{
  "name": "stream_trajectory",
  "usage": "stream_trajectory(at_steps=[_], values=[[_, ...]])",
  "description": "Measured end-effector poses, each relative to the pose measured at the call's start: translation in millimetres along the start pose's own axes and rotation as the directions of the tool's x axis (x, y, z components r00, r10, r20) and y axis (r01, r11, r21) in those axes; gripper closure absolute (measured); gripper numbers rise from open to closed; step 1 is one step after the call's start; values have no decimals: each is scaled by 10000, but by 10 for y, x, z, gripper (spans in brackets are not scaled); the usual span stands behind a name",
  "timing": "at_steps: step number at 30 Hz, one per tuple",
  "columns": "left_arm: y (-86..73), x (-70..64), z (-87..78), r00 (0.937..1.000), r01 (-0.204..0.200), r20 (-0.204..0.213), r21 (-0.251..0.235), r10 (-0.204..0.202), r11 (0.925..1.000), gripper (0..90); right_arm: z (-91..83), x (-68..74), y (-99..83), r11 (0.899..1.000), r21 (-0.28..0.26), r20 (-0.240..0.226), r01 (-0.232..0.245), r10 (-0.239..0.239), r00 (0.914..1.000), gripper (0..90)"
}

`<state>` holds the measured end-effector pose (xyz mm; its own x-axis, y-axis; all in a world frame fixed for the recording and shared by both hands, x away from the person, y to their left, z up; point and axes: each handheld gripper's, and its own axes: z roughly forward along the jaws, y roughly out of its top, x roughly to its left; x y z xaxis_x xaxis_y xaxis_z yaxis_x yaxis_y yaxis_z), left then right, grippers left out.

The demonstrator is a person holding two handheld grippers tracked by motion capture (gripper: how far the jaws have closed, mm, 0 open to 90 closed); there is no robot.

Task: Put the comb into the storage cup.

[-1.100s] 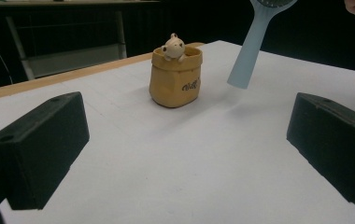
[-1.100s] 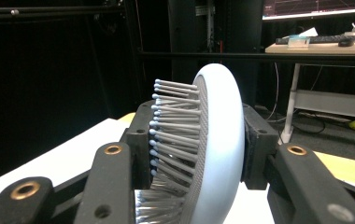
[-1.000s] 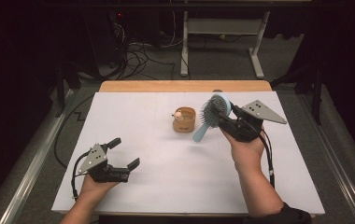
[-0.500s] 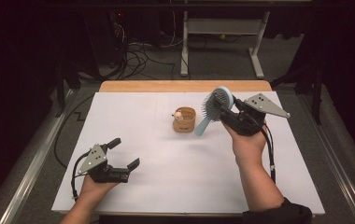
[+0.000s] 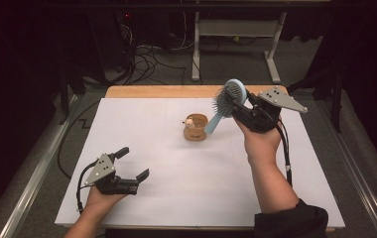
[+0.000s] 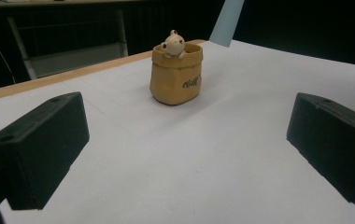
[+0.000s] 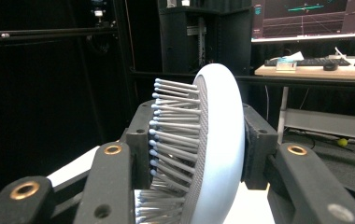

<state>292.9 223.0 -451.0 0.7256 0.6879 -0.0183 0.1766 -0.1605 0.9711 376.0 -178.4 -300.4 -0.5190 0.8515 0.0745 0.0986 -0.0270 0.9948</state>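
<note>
A pale blue plastic hairbrush with ball-tipped bristles hangs tilted above the white table, its oval head clamped in the right gripper, handle pointing down at a tan sack-shaped holder. The left gripper view reveals its small bear figure. The left gripper rests agape.

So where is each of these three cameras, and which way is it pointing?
High view: above the person's side, looking forward and down on the table; both forearms, left gripper and right gripper show.
Left gripper view: low over the table, facing the pouch between its open black fingers.
Right gripper view: lifted, fingers clamping the hairbrush.
Shared: the pouch also shows from above.
</note>
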Motion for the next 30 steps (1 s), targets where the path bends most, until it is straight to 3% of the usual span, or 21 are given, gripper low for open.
stream_trajectory(at_steps=[9, 30], values=[[-5, -32, 14, 9998, -153, 94, 63, 152, 9999, 0, 115, 27, 38, 10000, -51, 63, 19, -19, 10000, 573], [-7, 2, -3, 9998, 29, 173, 31, -30, 10000, 0, 418, -13, 18, 9997, -71, 272, -225, 226, 9994, 573]])
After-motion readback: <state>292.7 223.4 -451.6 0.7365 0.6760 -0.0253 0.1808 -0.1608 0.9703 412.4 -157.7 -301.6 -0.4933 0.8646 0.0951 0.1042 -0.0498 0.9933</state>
